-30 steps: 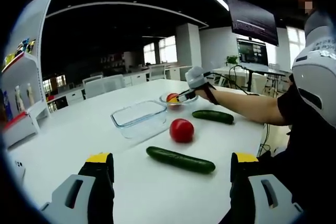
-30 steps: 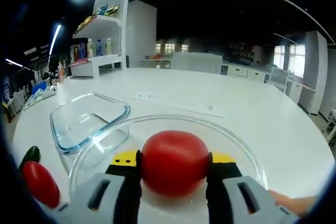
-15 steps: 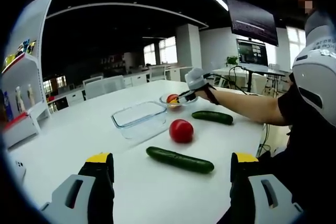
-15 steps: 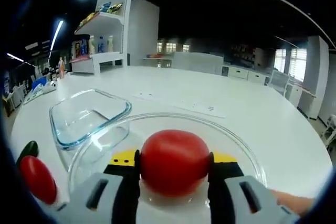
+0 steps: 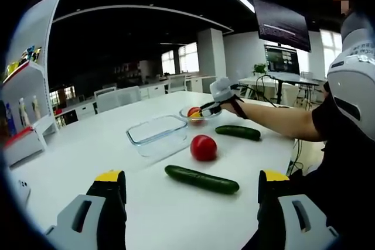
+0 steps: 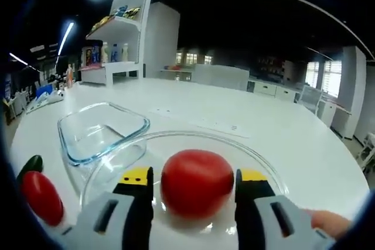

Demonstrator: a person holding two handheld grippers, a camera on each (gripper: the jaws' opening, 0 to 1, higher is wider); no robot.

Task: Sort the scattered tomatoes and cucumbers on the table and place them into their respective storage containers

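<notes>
In the right gripper view, the right gripper (image 6: pixel 195 187) stands with its jaws parted on either side of a tomato (image 6: pixel 197 183). A thin gap shows between the tomato and each yellow-tipped jaw, so the jaws grip nothing. The tomato sits inside a round glass bowl (image 6: pixel 258 159), whose rim curves around it on the white table (image 6: pixel 281 127). Just to the left of the bowl lies a rectangular glass dish (image 6: pixel 101 130), with nothing in it. Further left, near the edge of the view, lie a second tomato (image 6: pixel 42 197) and the dark green end of a cucumber (image 6: pixel 29 165).

In the left gripper view, the left gripper (image 5: pixel 191 203) hovers low over the near part of the table (image 5: pixel 76 144) with its jaws wide apart and nothing between them. Just beyond them a long cucumber (image 5: pixel 201 179) lies on the table. Behind it is a loose tomato (image 5: pixel 203 147), and beside that the rectangular glass dish (image 5: pixel 158 134). A shorter cucumber (image 5: pixel 238 132) lies to the right. Further back, a person's outstretched arm (image 5: pixel 275 119) holds the right gripper (image 5: pixel 203 111) at the round bowl (image 5: pixel 188 115), where red shows inside. Shelves (image 5: pixel 26 109) stand at the left and monitors (image 5: pixel 281 58) at the right.
</notes>
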